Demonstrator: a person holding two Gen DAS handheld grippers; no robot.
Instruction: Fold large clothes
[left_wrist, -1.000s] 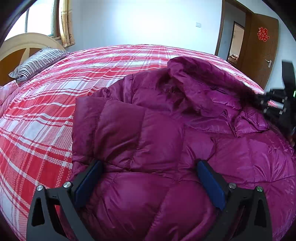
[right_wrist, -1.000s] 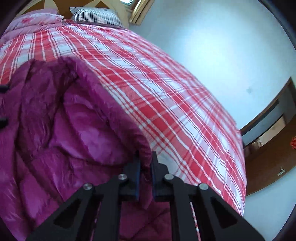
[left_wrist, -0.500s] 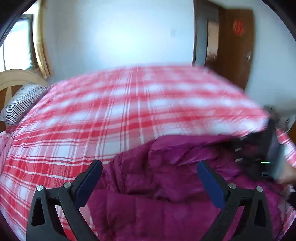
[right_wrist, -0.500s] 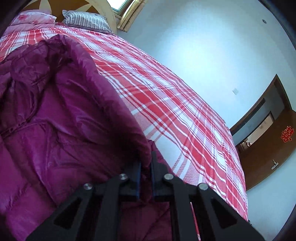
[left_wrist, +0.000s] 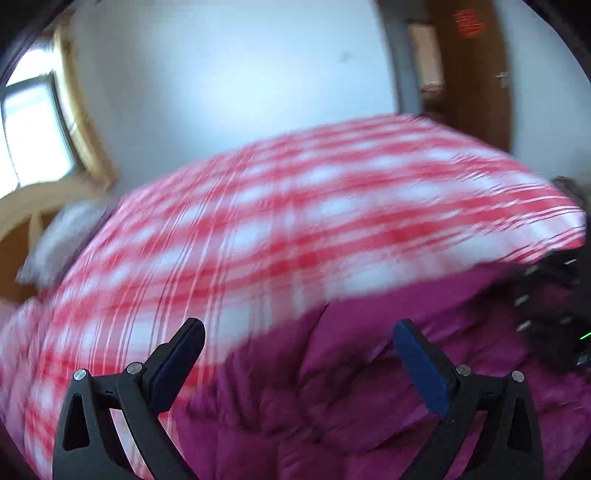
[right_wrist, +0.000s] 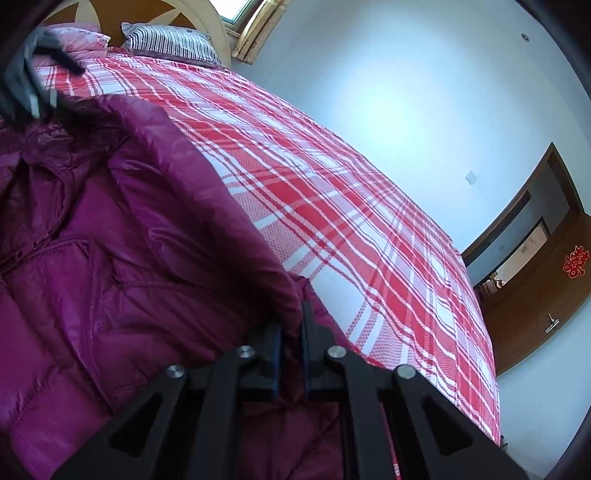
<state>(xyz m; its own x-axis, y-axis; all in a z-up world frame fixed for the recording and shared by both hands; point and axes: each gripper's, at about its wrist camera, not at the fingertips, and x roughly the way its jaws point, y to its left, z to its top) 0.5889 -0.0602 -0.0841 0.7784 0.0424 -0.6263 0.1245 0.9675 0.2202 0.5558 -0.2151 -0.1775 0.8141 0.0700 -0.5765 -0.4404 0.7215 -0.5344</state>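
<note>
While the right gripper (right_wrist: 290, 332) is clamped nearly shut on a rolled edge of the magenta down jacket (right_wrist: 110, 277), the left gripper (left_wrist: 295, 354) is seen with its jaws spread wide and nothing between the pads. This is the relation on which the coming move is judged to turn — one hand holds, the other is free.

Nearest the right wrist camera, the pinched fold is found at 12 o'clock from the jaws, rising directly out of them. From that point the jacket runs away toward 10 and 11 o'clock, its zipper line (right_wrist: 33, 247) lying along that same slant. The long axis is therefore judged to run from the held edge up to the far left corner of this view.

Under the left jaws, the jacket is seen from 5 to 3 o'clock, low and right, blurred by motion. Bare plaid bedspread (left_wrist: 258, 221) fills 12 o'clock ahead.

Farther off, the right-hand device (left_wrist: 554, 306) is noted at 3 o'clock in the left view. Whether the free hand is nearer the hem or the collar cannot be told — blur prevents it.

Beyond, a striped pillow (right_wrist: 170, 44) lies at the headboard.
</note>
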